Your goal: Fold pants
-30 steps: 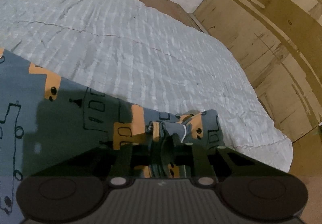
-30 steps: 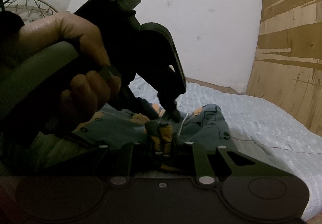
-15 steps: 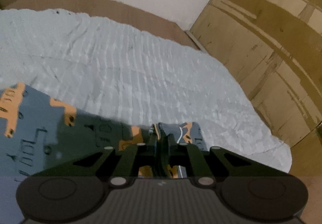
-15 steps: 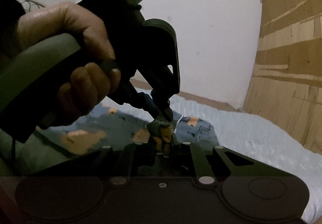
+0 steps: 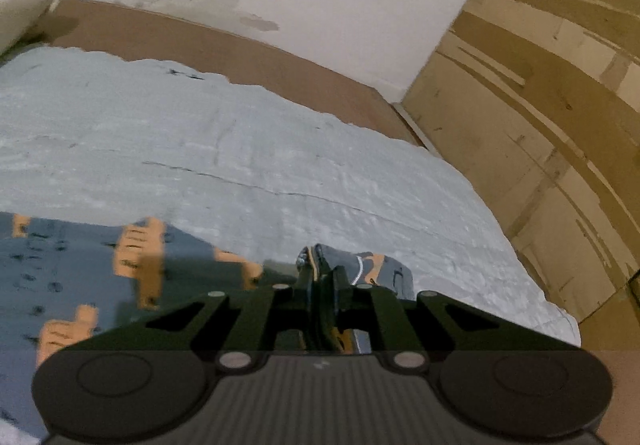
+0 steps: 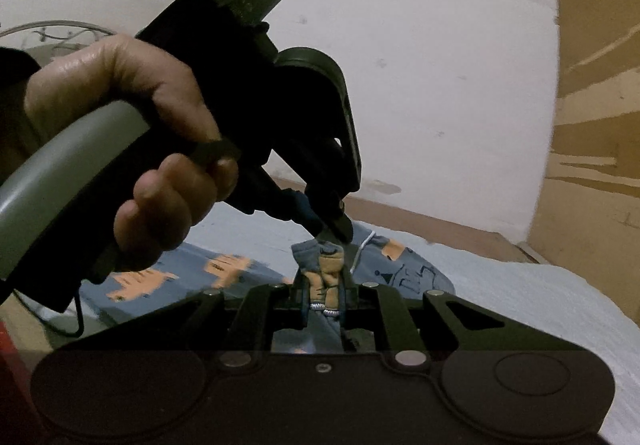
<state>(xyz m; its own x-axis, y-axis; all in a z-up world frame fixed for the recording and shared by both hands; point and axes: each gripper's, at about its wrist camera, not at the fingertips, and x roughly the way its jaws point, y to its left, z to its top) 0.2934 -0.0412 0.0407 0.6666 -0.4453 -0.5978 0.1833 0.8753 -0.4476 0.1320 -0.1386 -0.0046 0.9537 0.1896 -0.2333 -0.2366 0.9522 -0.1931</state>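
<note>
Both claws are clamped on bunched cloth of the pants [image 5: 80,285]: left claw [image 5: 322,277], right claw [image 6: 324,281], side by side, apparently to carry one edge over. The rest trails left on the bedspread [image 5: 280,165].

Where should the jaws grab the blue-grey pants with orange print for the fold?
Grip the bunched waistband edge of the blue-grey orange-printed pants, coming from the near side. It stands up thick while the rest lies flat on the pale quilted bed cover. The left gripper and right gripper already pinch there.
</note>
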